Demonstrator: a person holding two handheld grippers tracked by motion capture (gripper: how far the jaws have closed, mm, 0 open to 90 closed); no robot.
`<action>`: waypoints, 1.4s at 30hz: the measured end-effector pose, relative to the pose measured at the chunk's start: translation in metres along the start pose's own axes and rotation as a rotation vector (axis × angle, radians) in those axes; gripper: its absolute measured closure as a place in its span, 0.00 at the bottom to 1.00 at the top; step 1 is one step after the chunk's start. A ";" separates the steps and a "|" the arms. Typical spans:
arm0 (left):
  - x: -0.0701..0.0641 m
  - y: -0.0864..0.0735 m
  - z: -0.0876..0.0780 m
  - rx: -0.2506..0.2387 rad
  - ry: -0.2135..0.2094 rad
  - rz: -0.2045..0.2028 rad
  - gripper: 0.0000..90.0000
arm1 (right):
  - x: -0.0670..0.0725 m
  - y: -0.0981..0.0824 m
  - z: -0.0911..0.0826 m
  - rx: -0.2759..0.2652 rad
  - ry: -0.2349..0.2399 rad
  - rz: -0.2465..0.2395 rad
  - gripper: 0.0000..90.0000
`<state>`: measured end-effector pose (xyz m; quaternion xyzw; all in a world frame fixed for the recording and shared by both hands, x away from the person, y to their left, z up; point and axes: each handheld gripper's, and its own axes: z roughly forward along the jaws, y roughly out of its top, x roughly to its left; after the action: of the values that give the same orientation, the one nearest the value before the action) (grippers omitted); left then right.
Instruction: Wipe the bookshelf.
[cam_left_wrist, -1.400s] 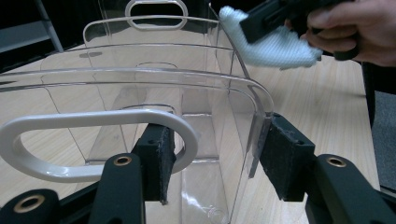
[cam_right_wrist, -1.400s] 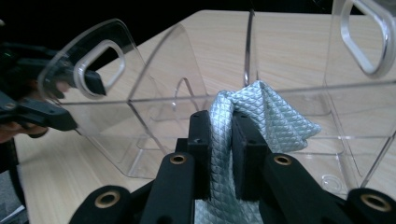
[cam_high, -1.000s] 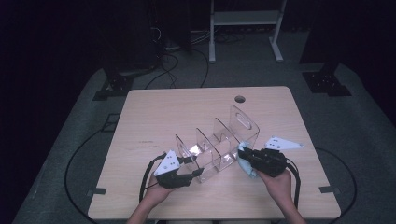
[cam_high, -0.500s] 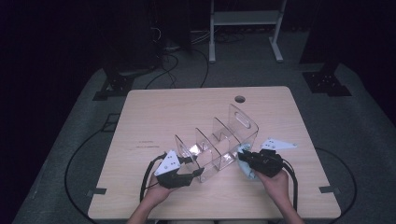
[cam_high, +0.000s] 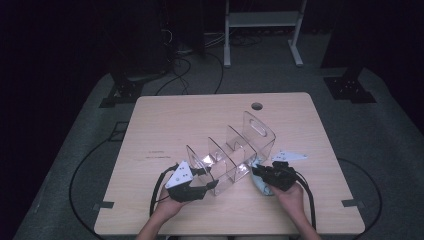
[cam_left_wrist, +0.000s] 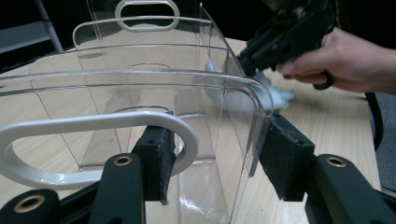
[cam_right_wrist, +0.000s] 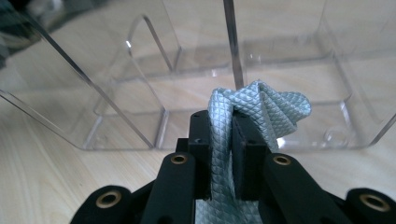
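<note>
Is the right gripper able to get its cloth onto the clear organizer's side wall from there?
Probably yes: the right gripper, shut on the cloth, faces the clear organizer with nothing between them.

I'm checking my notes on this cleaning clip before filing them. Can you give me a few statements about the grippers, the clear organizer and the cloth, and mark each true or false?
1. The right gripper is shut on a light blue-grey cloth. True.
2. The left gripper grips the end wall of the clear organizer. True.
3. The organizer lies tipped on its side. False: it stands upright on the table, dividers up.
4. The cloth lies spread flat inside a compartment. False: it is bunched in the right gripper, outside the organizer's side wall.
5. The organizer holds pens. False: its compartments are empty.
</note>
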<state>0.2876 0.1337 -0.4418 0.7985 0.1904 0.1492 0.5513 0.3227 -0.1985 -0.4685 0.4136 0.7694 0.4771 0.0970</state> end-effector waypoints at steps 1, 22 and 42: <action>0.000 0.000 0.000 0.000 0.000 0.000 0.53 | 0.000 0.000 0.000 0.000 0.000 0.000 0.88; -0.001 0.001 0.001 0.004 0.007 0.000 0.53 | -0.005 -0.010 0.016 0.076 -0.025 0.008 0.88; -0.001 0.000 0.001 0.001 0.008 0.001 0.53 | -0.001 0.001 -0.001 -0.004 -0.021 0.001 0.88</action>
<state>0.2867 0.1322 -0.4418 0.7983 0.1924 0.1522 0.5501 0.3232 -0.2000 -0.4674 0.4188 0.7671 0.4744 0.1054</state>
